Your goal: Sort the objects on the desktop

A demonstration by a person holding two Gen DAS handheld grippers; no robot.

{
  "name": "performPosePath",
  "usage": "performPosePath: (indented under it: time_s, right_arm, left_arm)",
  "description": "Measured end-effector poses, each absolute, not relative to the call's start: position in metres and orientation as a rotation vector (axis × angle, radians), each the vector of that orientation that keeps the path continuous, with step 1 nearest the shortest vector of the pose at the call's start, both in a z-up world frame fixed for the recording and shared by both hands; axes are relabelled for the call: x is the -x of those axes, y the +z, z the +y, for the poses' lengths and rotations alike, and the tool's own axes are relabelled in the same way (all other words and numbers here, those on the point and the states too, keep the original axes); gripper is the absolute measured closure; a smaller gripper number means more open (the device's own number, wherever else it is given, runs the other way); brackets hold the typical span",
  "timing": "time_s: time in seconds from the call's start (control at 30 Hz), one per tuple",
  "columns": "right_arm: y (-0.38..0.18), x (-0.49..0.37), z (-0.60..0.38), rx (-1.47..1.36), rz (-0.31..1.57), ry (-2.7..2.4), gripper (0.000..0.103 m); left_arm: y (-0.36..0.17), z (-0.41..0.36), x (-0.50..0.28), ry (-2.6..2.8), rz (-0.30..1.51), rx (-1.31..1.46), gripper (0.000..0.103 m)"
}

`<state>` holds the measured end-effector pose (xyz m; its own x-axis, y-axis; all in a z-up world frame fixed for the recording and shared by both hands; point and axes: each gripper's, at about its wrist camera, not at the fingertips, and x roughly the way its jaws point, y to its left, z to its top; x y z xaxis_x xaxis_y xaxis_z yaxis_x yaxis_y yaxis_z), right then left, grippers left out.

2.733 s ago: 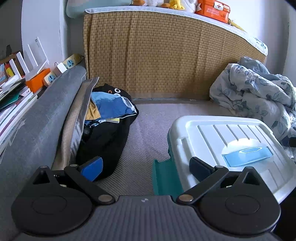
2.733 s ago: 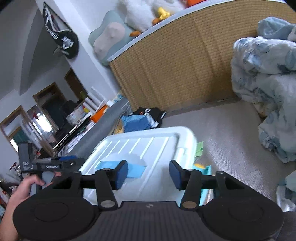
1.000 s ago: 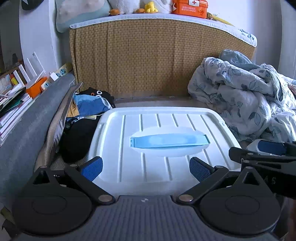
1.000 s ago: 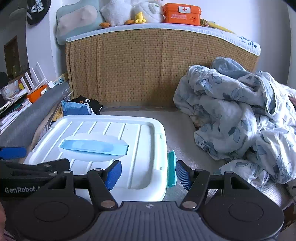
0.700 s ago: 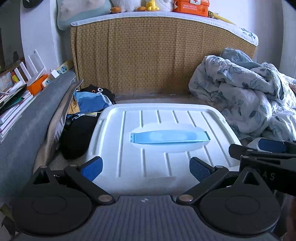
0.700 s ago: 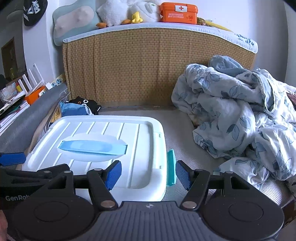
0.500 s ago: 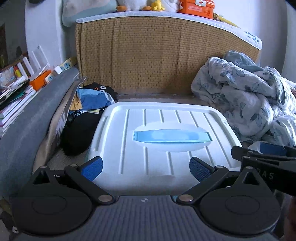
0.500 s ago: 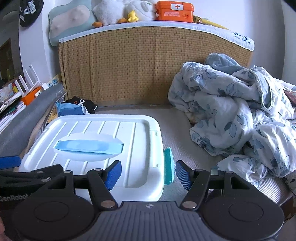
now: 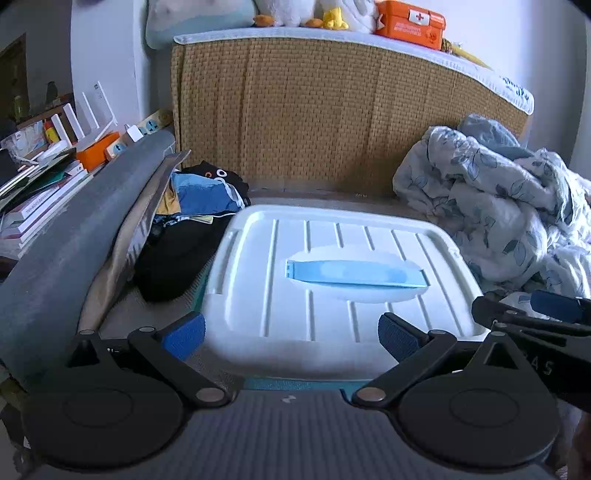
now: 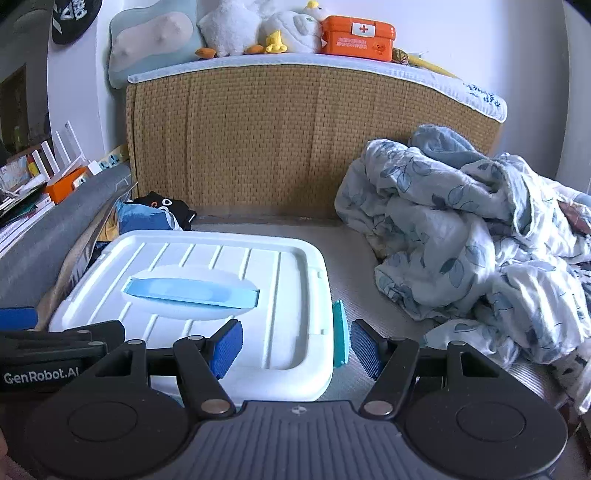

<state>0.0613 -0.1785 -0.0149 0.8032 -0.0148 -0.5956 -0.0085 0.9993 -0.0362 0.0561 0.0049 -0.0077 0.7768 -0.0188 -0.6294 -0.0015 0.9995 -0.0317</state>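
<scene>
A white storage box lid with a light blue handle covers a teal bin on the bed; it also shows in the right wrist view. My left gripper is open and empty, just above the lid's near edge. My right gripper is open and empty at the lid's near right corner, beside the teal latch. Each gripper shows at the edge of the other's view.
A crumpled leaf-print quilt lies to the right. A woven headboard stands behind, with plush toys and an orange first-aid box on top. Dark and blue clothes and a grey bolster lie left, with books beyond.
Both grippers have swung from the left side to face the box squarely, then drifted slightly; the lid now sits a little farther off. Jaws stayed open.
</scene>
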Motion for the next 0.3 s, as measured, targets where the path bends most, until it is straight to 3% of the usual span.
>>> performPosePath:
  time_s: [0.3]
  right_arm:
    - [-0.001,-0.034,-0.177,-0.02,0.668,-0.029,0.035]
  left_arm:
    - [0.002,0.005,-0.034,-0.012,0.683,0.013,0.0]
